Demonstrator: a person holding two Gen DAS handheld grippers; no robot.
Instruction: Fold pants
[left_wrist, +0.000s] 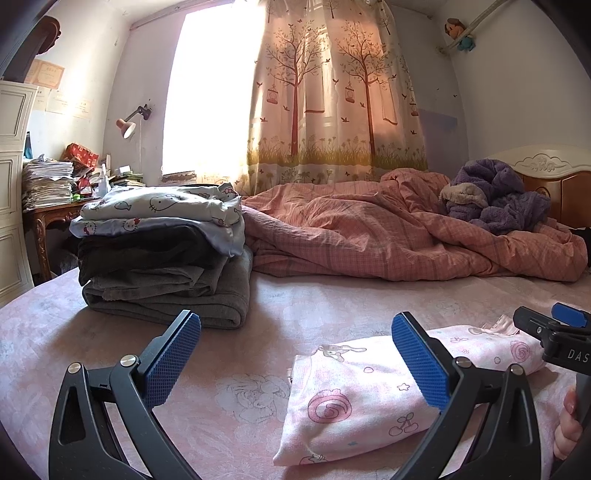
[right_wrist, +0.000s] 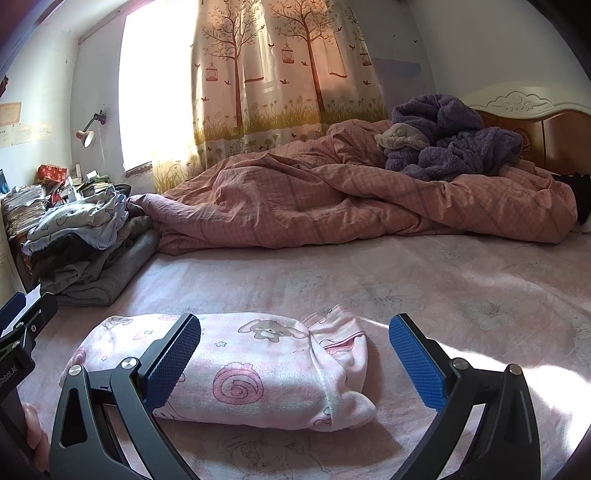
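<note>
Left claw (left_wrist: 295, 360) wide open, holding nothing; its right pad overlaps the pants' left end in view. Right claw (right_wrist: 294, 360) wide open, empty, straddling the bundle. Pink pants (right_wrist: 236, 365) folded into a compact bundle on the bed sheet (right_wrist: 424, 295), long axis left-right, waistband end to the right. Folded clothes stack (left_wrist: 166, 254) far left, rumpled quilt (left_wrist: 406, 229) behind.

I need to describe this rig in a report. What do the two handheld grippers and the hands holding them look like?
Both the left gripper and the right gripper have black, angular fingers with silver pivot bolts and blue pads textured in a fine grid. White lettering marks each body. Bare fingers show at the handles; no sleeves or cables are visible.
</note>
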